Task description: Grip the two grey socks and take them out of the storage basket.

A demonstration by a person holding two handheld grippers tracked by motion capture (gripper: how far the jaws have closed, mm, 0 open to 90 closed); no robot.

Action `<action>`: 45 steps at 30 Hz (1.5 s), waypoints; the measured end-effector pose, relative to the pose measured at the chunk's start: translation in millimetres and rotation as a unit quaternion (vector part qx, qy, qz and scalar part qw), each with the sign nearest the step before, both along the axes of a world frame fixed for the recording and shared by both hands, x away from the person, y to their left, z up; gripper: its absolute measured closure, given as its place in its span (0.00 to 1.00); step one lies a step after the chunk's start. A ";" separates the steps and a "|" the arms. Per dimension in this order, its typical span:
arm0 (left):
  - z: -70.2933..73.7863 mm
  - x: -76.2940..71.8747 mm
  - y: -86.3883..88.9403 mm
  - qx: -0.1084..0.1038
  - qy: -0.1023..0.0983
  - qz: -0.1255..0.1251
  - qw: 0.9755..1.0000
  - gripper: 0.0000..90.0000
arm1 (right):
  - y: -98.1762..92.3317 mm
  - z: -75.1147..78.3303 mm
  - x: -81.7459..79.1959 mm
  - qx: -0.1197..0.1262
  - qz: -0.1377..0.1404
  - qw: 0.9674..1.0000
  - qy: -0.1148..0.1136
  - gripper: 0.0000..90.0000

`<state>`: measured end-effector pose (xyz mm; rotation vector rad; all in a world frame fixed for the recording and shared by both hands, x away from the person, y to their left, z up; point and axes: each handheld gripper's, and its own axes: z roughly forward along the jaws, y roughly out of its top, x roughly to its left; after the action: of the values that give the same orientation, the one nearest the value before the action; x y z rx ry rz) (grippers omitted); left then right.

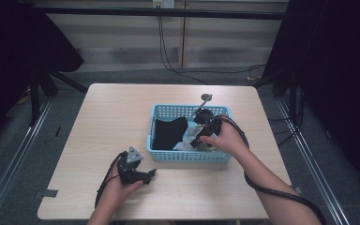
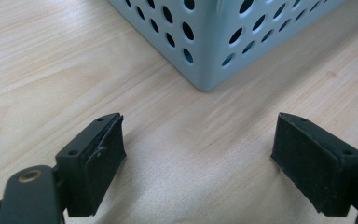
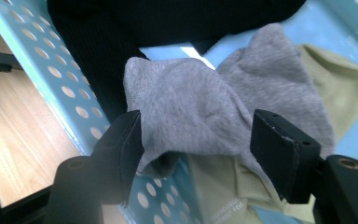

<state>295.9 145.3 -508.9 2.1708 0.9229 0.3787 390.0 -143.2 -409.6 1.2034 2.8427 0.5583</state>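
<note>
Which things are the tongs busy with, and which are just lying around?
In use:
- soft grey cloth sock
- light blue plastic basket with holes
- right tongs, open around the sock

Lying about:
- black ribbed cloth
- pale green cloth
- left tongs, open over the table

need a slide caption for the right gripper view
Right gripper with open jaws around a grey sock in the blue basket, beside black and green garments.

baskets: 1 (image 1: 190, 155) | black cloths: 1 (image 1: 168, 132) | grey socks: 1 (image 3: 191, 102) | green socks: 1 (image 3: 340, 84) | grippers: 2
</note>
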 end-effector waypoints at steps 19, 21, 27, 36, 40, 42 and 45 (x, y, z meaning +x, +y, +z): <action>-0.2 0.3 -0.3 -0.002 0.000 -0.001 1.000 0.18 | -4.0 -3.6 8.1 -0.011 0.017 0.998 0.052 0.95; -0.2 0.2 -0.3 -0.002 0.000 -0.001 1.000 0.18 | -5.8 0.6 8.0 -0.005 0.017 0.999 0.051 0.95; -0.2 0.2 -0.3 -0.002 0.001 -0.001 1.000 0.18 | -7.9 14.1 9.1 -0.024 0.024 0.998 0.050 0.95; -0.2 0.3 -0.2 -0.002 0.001 -0.002 1.000 0.18 | -12.0 35.2 13.6 -0.031 0.029 0.998 0.049 0.95; 0.0 0.3 -0.2 -0.002 0.002 -0.002 1.000 0.18 | -15.2 45.2 14.7 -0.027 0.026 0.998 0.049 0.95; 0.0 0.3 -0.2 -0.002 0.002 -0.002 1.000 0.18 | -17.1 48.9 15.6 -0.027 0.027 0.998 0.050 0.95; -0.1 0.3 -0.2 -0.002 0.002 -0.002 1.000 0.18 | -21.2 58.8 17.0 -0.029 0.025 0.998 0.048 0.95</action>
<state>296.1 145.1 -509.0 2.1698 0.9199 0.3702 407.0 -164.4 -350.9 1.1846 2.9528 0.4261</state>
